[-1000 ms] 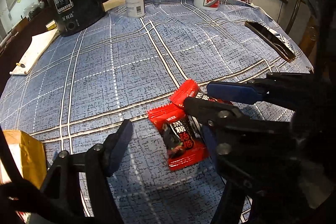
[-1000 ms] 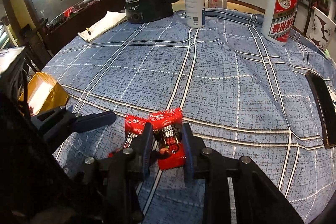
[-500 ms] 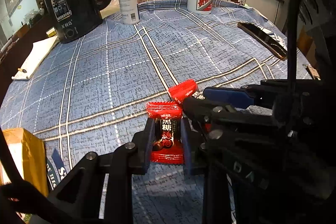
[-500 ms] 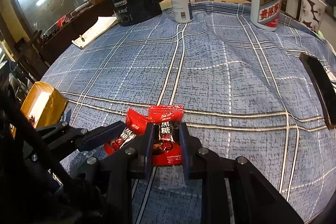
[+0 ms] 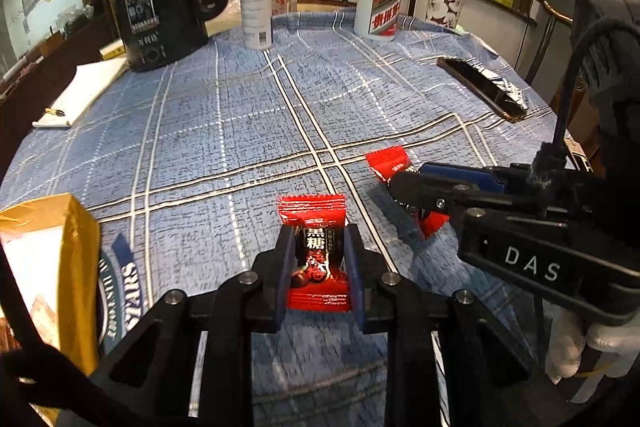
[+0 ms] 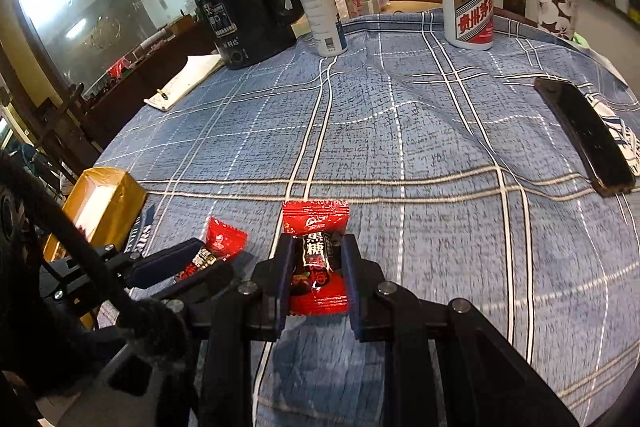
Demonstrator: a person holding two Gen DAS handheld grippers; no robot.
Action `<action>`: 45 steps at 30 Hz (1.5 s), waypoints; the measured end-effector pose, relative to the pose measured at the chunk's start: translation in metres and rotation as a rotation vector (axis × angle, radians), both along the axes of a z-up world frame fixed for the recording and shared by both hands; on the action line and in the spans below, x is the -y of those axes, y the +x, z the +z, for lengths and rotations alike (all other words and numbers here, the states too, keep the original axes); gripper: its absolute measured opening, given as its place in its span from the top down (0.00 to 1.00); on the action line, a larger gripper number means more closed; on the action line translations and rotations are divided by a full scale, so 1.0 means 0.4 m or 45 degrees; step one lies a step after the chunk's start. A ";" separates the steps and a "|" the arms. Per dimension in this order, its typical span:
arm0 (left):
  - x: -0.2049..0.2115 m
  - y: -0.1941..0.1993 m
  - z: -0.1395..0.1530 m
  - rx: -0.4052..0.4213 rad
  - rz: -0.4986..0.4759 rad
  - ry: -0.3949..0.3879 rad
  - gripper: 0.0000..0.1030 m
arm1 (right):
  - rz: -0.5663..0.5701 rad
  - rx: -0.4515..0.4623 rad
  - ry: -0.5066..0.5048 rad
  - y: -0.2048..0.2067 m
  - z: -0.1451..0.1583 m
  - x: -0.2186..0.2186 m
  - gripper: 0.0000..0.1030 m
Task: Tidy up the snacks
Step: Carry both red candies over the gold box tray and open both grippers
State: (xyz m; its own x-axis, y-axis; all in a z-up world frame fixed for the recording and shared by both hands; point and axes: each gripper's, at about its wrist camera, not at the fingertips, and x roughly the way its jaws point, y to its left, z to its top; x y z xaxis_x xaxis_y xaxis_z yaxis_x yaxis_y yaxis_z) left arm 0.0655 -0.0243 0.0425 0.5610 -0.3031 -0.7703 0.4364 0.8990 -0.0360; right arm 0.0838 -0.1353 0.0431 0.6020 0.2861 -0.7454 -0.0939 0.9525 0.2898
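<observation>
Each gripper holds one red candy packet above the blue plaid tablecloth [image 5: 224, 131]. My left gripper [image 5: 319, 255] is shut on a red packet [image 5: 316, 215] with black lettering, its crimped top sticking out past the fingertips. To its right, the right gripper [image 5: 416, 183] comes in from the side, shut on the other red packet [image 5: 386, 161]. In the right wrist view my right gripper [image 6: 316, 259] clamps its packet [image 6: 316, 223], and the left gripper [image 6: 192, 259] with its packet [image 6: 222, 241] shows at lower left.
A yellow box [image 5: 52, 267] stands open at the near left table edge. At the back are a black kettle [image 5: 160, 7], a white spray bottle [image 5: 256, 7], a white and red bottle [image 5: 380, 3] and a paper cup [image 5: 444, 3]. A black phone [image 5: 480, 87] lies right, a notepad [image 5: 84, 91] left.
The left gripper closed on the packet that lay on the cloth and lifted it. The right gripper tightened on its packet and also rose; the two packets have moved apart.
</observation>
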 end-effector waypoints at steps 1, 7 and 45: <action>-0.004 -0.012 0.009 0.009 -0.001 -0.010 0.74 | -0.002 0.010 0.001 -0.012 0.005 -0.001 0.78; -0.038 -0.092 0.062 0.053 -0.006 -0.085 0.74 | 0.001 0.062 0.035 -0.078 0.048 -0.017 0.78; -0.641 -0.532 0.168 0.325 0.536 -0.561 0.74 | 0.156 0.266 0.187 -0.485 0.140 -0.408 0.78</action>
State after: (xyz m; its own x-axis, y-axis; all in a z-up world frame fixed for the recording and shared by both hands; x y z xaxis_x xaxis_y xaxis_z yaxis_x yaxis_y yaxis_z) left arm -0.1473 0.2321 0.1095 0.8492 -0.2743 -0.4513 0.0942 0.9195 -0.3816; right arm -0.1101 0.0281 0.0993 0.6924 0.4618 -0.5543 -0.2776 0.8797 0.3861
